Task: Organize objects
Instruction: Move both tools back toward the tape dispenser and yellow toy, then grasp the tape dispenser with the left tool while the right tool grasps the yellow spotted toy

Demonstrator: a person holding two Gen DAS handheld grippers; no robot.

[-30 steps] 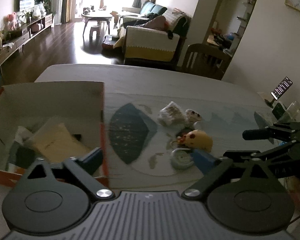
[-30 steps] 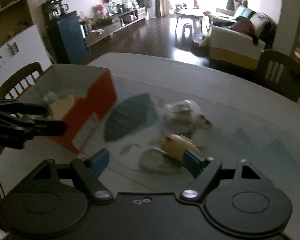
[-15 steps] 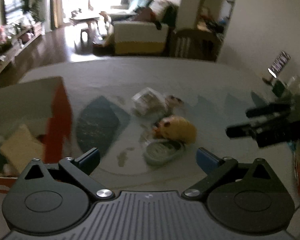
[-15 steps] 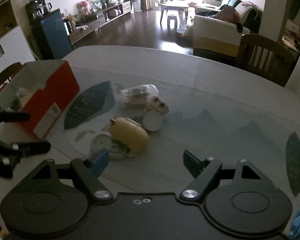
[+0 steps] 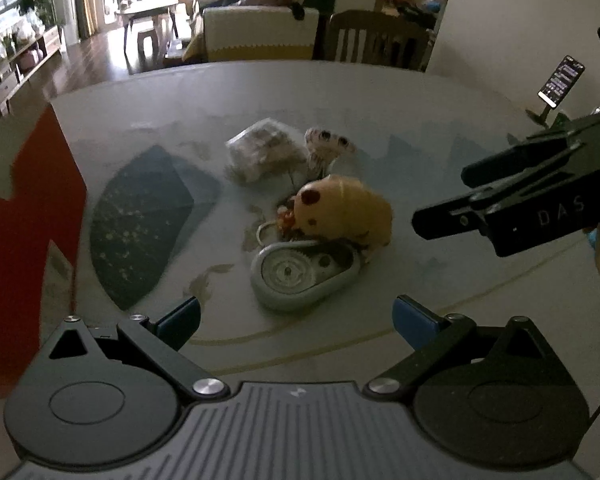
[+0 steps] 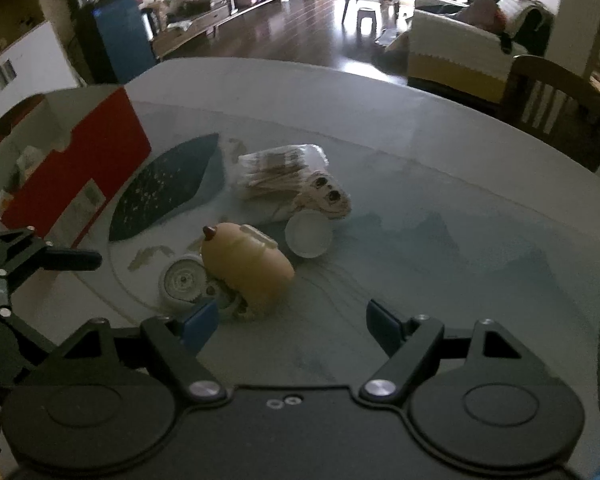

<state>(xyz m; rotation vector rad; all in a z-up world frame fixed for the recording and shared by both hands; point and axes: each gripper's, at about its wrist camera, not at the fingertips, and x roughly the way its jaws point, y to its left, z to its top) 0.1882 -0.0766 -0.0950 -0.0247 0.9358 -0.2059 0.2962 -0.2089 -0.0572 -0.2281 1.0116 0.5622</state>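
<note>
- Both jaws stand wide apart and hold nothing: the left gripper (image 5: 296, 314) faces the pile head-on and the right gripper (image 6: 290, 320) comes at it from the other side.
- The loose things sit together mid-table (image 5: 440, 120): a yellow hamster toy (image 5: 344, 210) leaning on a grey correction-tape dispenser (image 5: 304, 276), with a clear wrapped packet (image 5: 262, 154), a small patterned pouch (image 5: 326, 144) and a white cap (image 6: 309, 235) just behind. The red box (image 6: 80, 168) stands to the left, already partly filled.
- Likely risk: closing on the dispenser would tip the toy off it, since the two touch.
- The toy's rounded, smooth body may squirt out of a shallow pinch.
- With both grippers converging on one pile, their fingers could collide or knock the cap rolling.
</note>
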